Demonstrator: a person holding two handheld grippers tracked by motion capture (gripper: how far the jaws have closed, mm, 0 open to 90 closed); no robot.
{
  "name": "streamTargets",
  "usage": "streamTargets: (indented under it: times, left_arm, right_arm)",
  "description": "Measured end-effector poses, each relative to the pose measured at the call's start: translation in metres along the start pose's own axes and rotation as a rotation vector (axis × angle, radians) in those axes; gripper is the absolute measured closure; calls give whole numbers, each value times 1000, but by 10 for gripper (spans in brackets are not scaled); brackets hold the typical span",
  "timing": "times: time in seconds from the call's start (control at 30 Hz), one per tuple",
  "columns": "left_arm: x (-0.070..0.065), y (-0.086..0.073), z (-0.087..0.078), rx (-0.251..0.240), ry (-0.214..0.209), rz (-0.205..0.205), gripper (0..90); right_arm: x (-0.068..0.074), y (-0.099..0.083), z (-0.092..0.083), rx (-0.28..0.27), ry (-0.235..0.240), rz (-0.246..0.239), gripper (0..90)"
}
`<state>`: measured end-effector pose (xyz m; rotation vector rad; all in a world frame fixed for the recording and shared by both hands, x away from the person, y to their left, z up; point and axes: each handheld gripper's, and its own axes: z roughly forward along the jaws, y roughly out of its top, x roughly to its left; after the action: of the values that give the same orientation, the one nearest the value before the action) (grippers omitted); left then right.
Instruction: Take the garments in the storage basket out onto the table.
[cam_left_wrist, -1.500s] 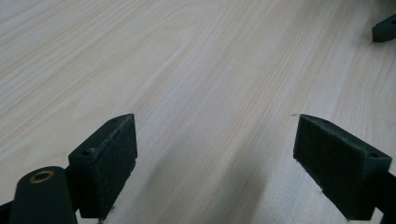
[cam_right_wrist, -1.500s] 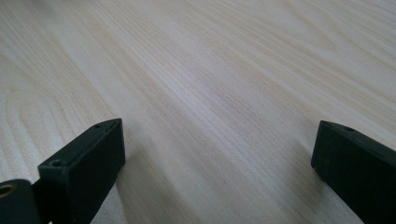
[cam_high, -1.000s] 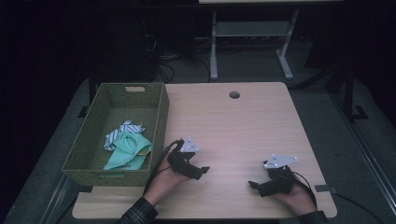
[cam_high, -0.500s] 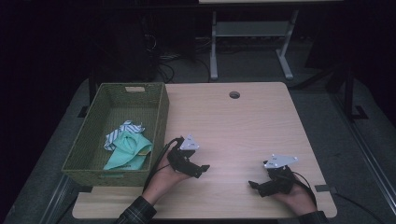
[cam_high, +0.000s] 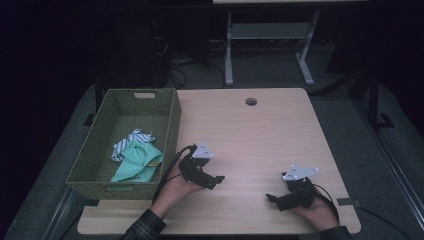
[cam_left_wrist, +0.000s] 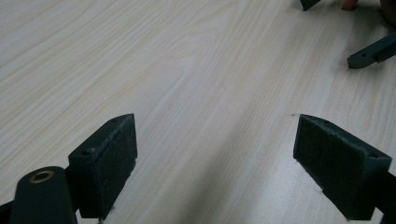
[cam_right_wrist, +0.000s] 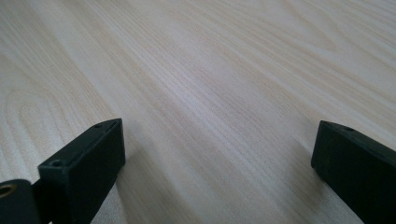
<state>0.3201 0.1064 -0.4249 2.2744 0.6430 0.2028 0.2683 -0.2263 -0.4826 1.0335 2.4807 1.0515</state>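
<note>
Resting near the surface's (cam_high: 250, 135) front edge, the left tongs (cam_high: 216, 180) and right tongs (cam_high: 271, 198) both gape apart, holding nothing.

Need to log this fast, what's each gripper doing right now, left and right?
Left gripper: open, holding nothing, over the bare table.
Right gripper: open, holding nothing.

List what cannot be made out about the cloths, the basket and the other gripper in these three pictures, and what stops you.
- High view: the cloths lie crumpled in the basket; how many there are is unclear, since they overlap.
- High view: the label on the basket's near wall is too small to read.
- Left gripper view: the right gripper is cut off by the top and right edges.
</note>
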Motion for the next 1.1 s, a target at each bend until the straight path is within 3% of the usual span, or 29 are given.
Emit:
streamTargets:
  times: [1.1]
  left_arm:
    - [2,25,-24,-23,-23,28,132]
  right_arm:
    - [0,0,0,0,0,0,25]
